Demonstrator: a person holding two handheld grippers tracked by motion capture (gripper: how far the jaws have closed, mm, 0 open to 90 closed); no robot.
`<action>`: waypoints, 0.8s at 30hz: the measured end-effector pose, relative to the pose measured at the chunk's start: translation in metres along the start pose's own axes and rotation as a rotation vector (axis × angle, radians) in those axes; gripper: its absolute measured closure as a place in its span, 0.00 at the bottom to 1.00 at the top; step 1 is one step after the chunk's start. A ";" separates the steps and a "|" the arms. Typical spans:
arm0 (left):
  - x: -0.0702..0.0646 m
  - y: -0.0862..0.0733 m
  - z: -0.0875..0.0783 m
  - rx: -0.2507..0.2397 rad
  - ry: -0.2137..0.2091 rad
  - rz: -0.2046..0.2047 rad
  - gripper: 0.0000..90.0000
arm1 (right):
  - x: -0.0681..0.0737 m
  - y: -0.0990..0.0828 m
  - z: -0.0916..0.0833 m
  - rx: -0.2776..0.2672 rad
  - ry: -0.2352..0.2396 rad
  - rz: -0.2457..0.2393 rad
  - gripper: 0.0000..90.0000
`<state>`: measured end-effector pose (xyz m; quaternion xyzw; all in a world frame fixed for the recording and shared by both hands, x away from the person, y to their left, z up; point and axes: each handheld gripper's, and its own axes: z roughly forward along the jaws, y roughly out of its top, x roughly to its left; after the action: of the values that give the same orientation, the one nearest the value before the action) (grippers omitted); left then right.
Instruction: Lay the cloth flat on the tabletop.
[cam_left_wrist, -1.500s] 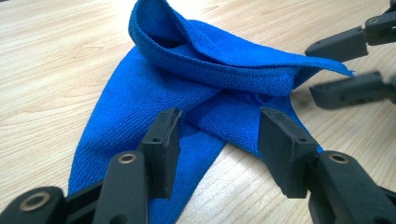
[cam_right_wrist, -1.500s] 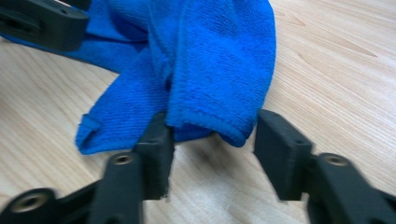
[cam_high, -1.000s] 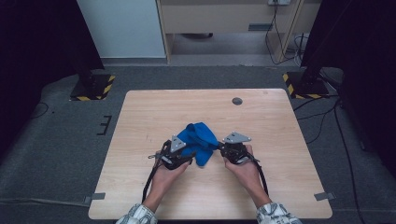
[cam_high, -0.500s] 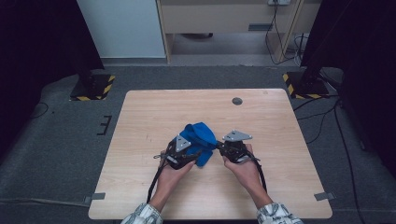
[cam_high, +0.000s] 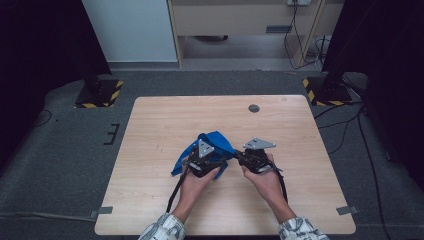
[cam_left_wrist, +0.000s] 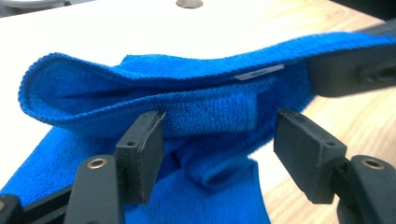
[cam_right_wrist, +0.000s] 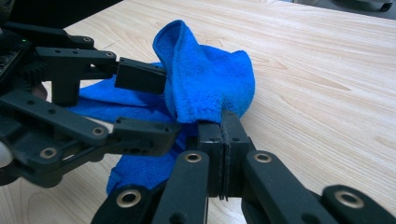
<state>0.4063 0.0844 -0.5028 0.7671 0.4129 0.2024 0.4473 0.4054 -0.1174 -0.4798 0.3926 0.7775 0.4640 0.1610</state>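
A blue terry cloth (cam_high: 215, 140) lies bunched at the middle of the wooden table (cam_high: 165, 120). My left gripper (cam_high: 219, 156) is at its near side. In the left gripper view its jaws (cam_left_wrist: 219, 149) stand apart around a folded band of the cloth (cam_left_wrist: 140, 74); they have just been opening, and the pads do not press on it. My right gripper (cam_high: 236, 156) points left at the cloth's right edge. In the right gripper view its jaws (cam_right_wrist: 223, 128) are shut on a hem of the cloth (cam_right_wrist: 205, 70), which rises in a loop above them, with the left gripper (cam_right_wrist: 149, 105) close at the left.
A small round grommet (cam_high: 254, 108) sits in the tabletop behind the grippers. Stand bases with yellow-black stripes rest on the floor at the far left (cam_high: 97, 95) and the far right (cam_high: 325, 92). Bare wood lies all around the cloth.
My left hand has moved right, towards the right gripper, folding the cloth over into a tighter bunch. The left jaws stand wider apart. The right hand has kept still.
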 end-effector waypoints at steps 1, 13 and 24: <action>0.000 0.000 0.000 0.000 0.000 0.000 0.37 | 0.000 0.000 0.000 0.000 0.000 0.000 1.00; 0.001 0.004 0.006 0.002 0.045 -0.046 0.83 | -0.002 -0.001 -0.001 0.001 -0.001 0.005 1.00; 0.026 0.008 -0.022 0.016 0.017 -0.046 0.98 | -0.012 -0.001 -0.002 0.002 -0.035 0.016 1.00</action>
<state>0.4101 0.1146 -0.4864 0.7594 0.4356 0.1952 0.4420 0.4114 -0.1282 -0.4812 0.4069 0.7719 0.4578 0.1705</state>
